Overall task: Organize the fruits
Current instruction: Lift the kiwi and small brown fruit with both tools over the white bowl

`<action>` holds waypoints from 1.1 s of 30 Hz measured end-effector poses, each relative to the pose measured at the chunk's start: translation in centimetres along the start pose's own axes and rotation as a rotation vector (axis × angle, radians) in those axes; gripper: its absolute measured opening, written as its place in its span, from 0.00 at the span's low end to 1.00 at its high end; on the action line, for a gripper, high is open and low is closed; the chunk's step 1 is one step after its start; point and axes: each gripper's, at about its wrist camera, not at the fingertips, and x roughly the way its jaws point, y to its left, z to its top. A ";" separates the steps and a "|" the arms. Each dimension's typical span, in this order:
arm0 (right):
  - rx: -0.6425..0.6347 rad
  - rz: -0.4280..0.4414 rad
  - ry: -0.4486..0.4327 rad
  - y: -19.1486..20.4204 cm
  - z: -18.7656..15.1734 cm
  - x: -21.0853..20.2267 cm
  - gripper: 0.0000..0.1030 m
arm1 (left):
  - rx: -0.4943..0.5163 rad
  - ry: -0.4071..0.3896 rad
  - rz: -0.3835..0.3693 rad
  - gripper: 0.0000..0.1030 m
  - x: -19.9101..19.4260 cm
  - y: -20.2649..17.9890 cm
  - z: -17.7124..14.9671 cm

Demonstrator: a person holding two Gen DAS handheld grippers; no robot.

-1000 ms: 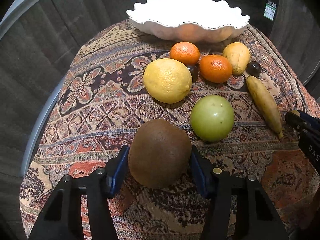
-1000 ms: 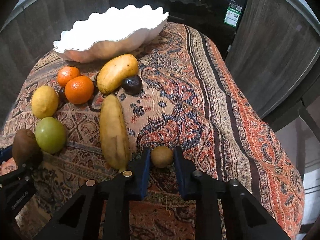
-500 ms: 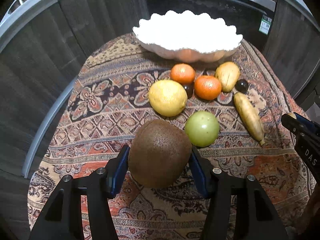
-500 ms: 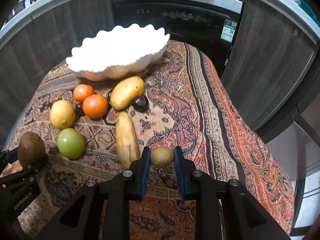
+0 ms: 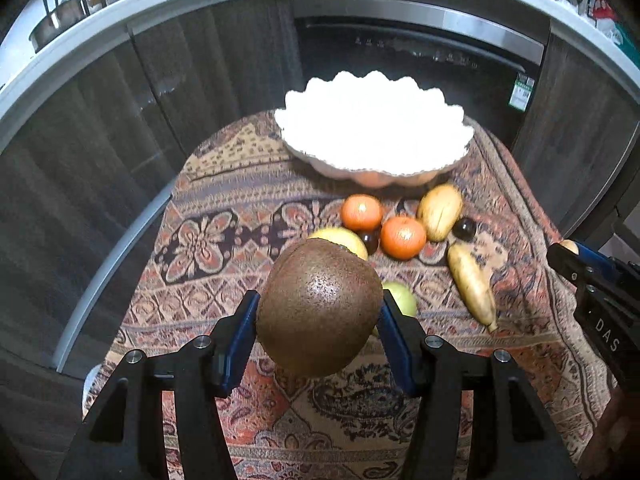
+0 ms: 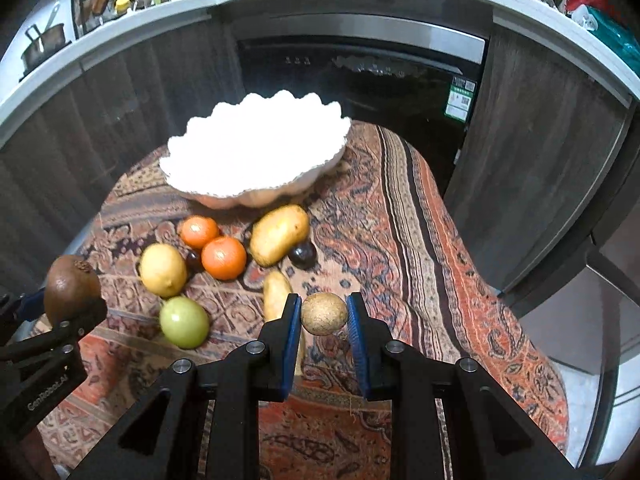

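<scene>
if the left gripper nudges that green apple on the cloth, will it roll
Probably: the green apple looks round and smooth, so it may roll. The patterned cloth could slow it. It looks firm, unlikely to squash.

Dark wood cabinets (image 6: pixel 532 168), black built-in appliance (image 6: pixel 360 80), pale countertop (image 5: pixel 132 4), patterned cloth-covered table (image 6: pixel 432 264).
</scene>
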 end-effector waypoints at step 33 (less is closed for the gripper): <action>-0.042 0.053 -0.057 2.5 12.7 7.0 0.24 | -0.029 -0.033 -0.061 0.55 8.1 1.1 14.8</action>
